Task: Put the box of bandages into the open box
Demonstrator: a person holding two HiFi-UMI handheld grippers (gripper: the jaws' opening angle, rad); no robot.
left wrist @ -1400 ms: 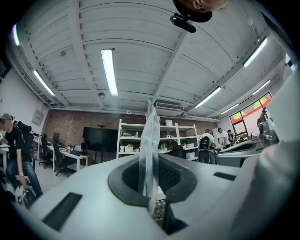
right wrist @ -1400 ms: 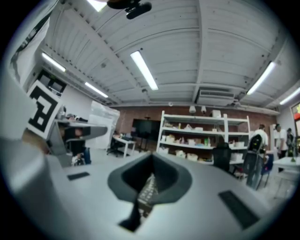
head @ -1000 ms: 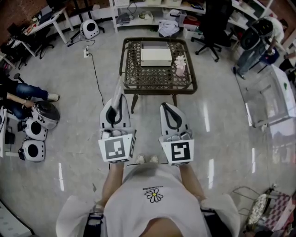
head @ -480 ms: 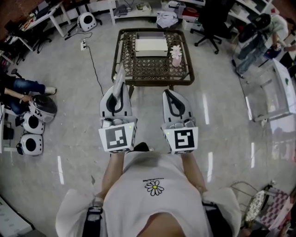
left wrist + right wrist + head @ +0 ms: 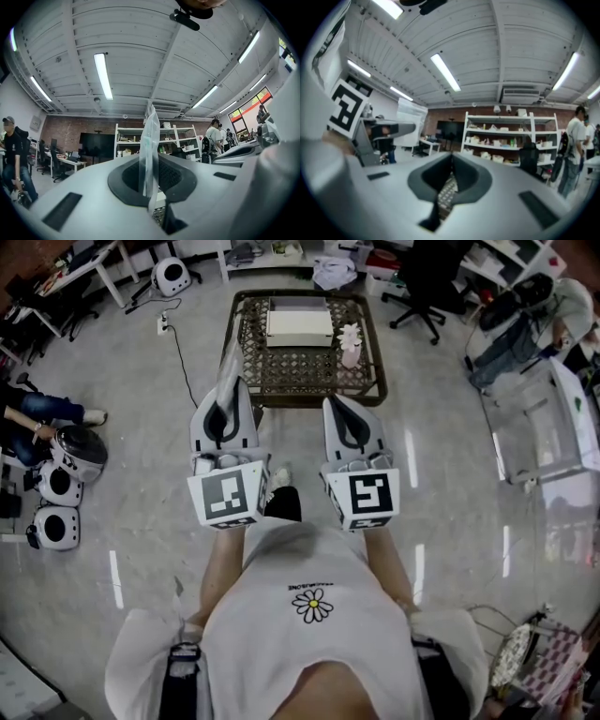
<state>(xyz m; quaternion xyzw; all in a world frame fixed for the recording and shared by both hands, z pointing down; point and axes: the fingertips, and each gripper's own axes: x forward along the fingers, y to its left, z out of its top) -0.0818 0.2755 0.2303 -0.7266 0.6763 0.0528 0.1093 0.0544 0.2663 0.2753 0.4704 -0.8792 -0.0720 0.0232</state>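
The left gripper (image 5: 226,407) is clamped on a thin clear packet (image 5: 150,150). The right gripper (image 5: 336,407) is closed and empty. The open box (image 5: 300,324) sits on the tabletop (image 5: 302,379) ahead.

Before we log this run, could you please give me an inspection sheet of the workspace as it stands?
Surface: lattice-topped table, ahead of both grippers.
Job's things: white open box on the table; clear plastic packet in the left gripper.
Clutter: pink vase with a flower, right of the box.
Grippers: left shut on the packet; right gripper shut, empty.
Cables: black cable on the floor left of the table.
Surroundings: office chair, round white devices, seated person.
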